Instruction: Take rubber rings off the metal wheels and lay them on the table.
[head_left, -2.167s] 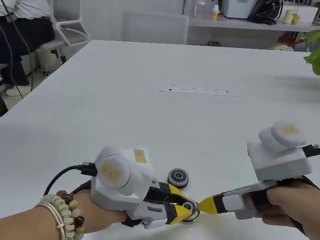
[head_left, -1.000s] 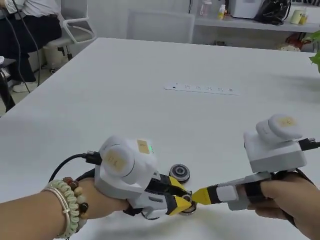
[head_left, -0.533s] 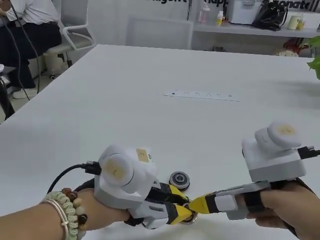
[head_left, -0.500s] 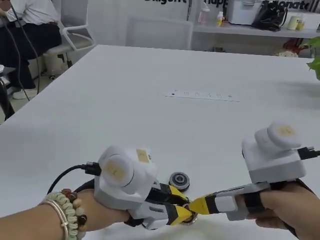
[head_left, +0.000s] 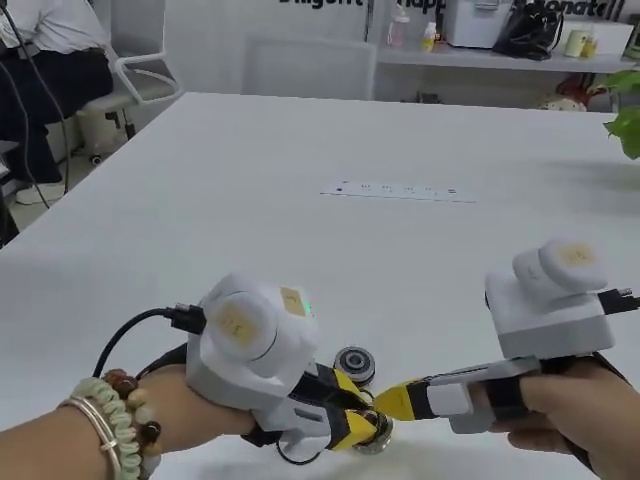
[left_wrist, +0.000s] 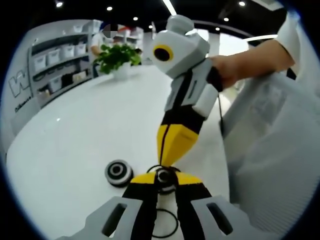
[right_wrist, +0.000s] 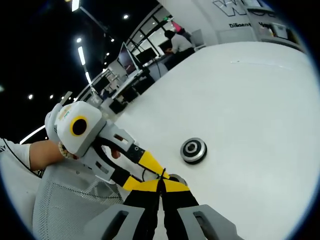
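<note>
My left gripper is shut on a small metal wheel, held just above the white table. From the right, my right gripper meets the wheel tip to tip. Its jaws are shut on a thin black rubber ring at the wheel's rim. A second metal wheel with a black ring around it lies flat on the table just beyond the jaws. One loose rubber ring lies on the table under my left jaws.
A white power strip lies at mid-table. A green plant stands at the far right edge. A seated person and a chair are off the table's far left corner; a shelf with bottles runs behind.
The head view has shifted a little. Both grippers stay tip to tip at the held wheel, and the second wheel lies where it was.
</note>
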